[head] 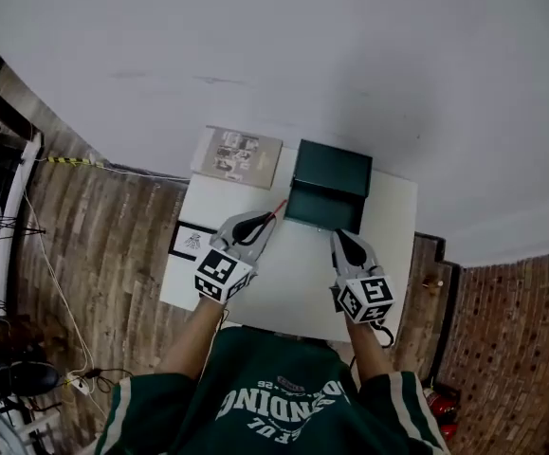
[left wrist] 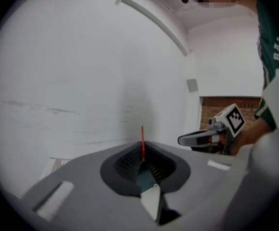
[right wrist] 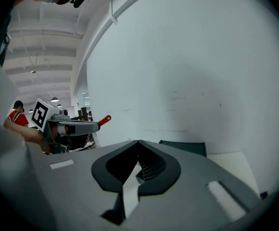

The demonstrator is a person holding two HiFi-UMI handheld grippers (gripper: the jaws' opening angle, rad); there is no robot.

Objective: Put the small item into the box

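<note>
A small item (head: 277, 208), a thin, straight red stick, is pinched at its near end between the closed fingers of the left gripper (head: 265, 219). Most of its length pokes out past the fingertips, up off the surface (head: 293, 273). In the head view it points far and right, its tip just short of the box's near left corner. The box (head: 329, 186) is dark green and rectangular. It stands open at the far edge of the white surface, with its lid raised on the far side.
</note>
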